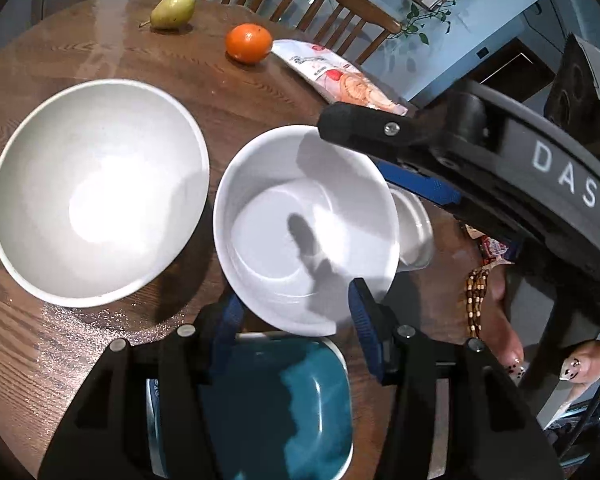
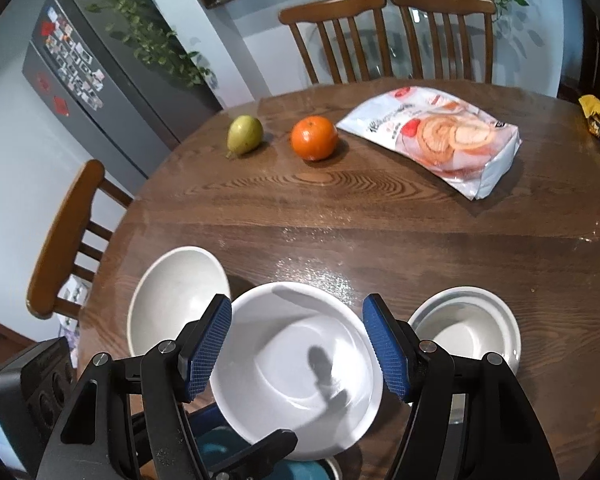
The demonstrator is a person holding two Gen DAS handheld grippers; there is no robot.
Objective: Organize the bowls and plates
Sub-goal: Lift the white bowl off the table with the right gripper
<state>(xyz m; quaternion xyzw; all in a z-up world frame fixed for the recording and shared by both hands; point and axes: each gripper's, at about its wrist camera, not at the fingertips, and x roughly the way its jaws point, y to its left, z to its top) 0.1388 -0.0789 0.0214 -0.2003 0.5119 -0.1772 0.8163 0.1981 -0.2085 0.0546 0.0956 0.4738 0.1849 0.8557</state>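
Three white bowls and one teal dish on the table [image 2: 380,216]

Left tongs [image 1: 296,320] pinch the middle bowl [image 1: 300,232]; right tongs [image 2: 296,344] spread above it. Flanking it: grey-white bowl [image 1: 96,188], small bowl [image 2: 466,328]. Teal dish [image 1: 284,404] nearest.

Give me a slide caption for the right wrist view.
Right gripper open above a white bowl on the wooden table, pear, orange and snack bag beyond.

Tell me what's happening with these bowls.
A person works two handheld tools. The left tool is clamped on the near rim of the middle white bowl, which is over a teal dish. The right tool hangs open above that bowl, pads clear. A bigger bowl and a small stack flank it on the table.
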